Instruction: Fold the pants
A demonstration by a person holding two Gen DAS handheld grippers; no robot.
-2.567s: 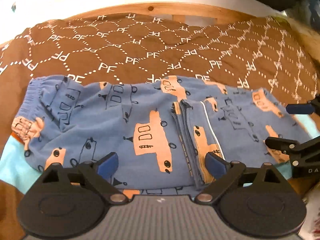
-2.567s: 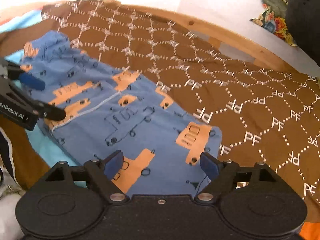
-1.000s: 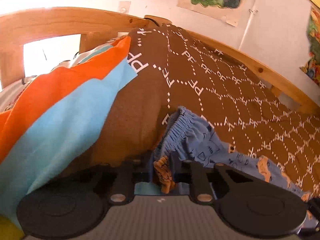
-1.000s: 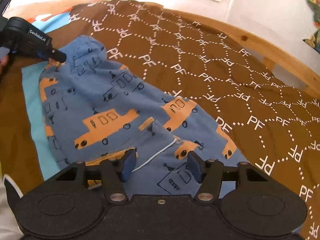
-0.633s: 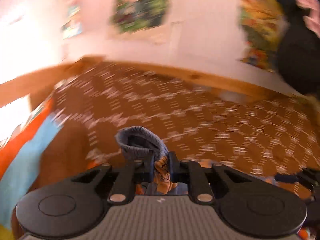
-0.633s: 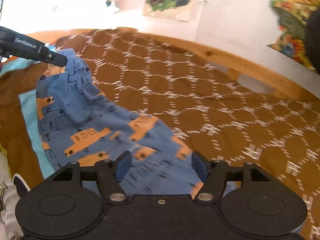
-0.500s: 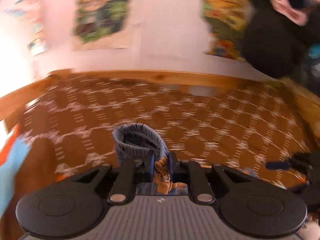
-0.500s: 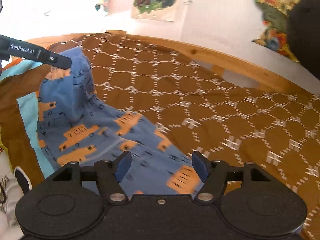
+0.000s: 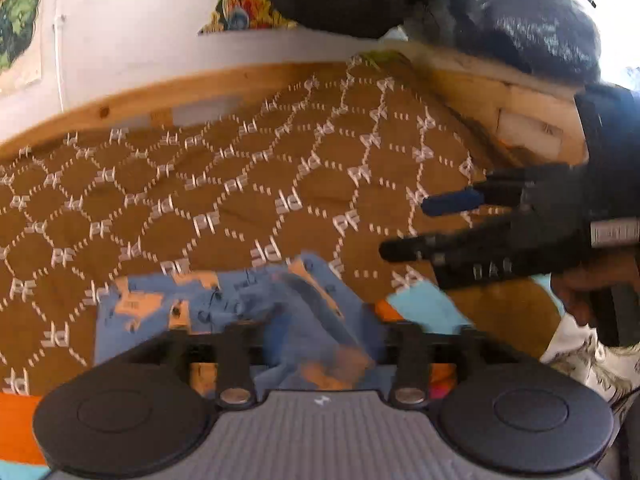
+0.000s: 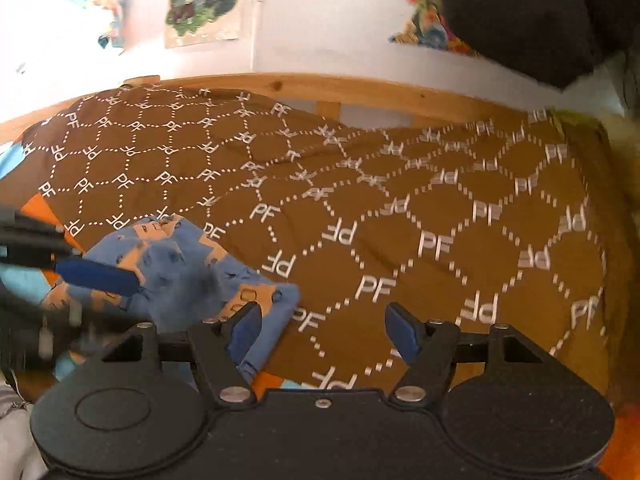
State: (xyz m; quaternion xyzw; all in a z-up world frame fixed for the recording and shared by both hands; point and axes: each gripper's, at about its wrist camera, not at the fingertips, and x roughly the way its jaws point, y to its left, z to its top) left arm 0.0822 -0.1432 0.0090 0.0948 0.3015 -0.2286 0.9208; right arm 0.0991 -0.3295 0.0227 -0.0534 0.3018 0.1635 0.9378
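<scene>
The blue pants (image 9: 224,304) with orange car prints lie folded over on the brown "PF" bedspread (image 9: 248,184). They also show in the right wrist view (image 10: 180,272) at the lower left. My left gripper (image 9: 320,344) has its jaws spread wide, with blurred pants cloth loose between them. It shows in the right wrist view (image 10: 96,280) over the pants. My right gripper (image 10: 324,330) is open and empty, just right of the pants' edge. It shows in the left wrist view (image 9: 432,224) at the right, above the bedspread.
A wooden bed rail (image 10: 360,92) runs along the far side under a white wall with posters. A light blue and orange sheet (image 9: 424,304) lies under the bedspread's near edge. A person in black (image 9: 520,16) is at the upper right.
My left gripper carried the waistband across to the right over the pants, then opened and let it go. My right gripper moved right, off the pants.
</scene>
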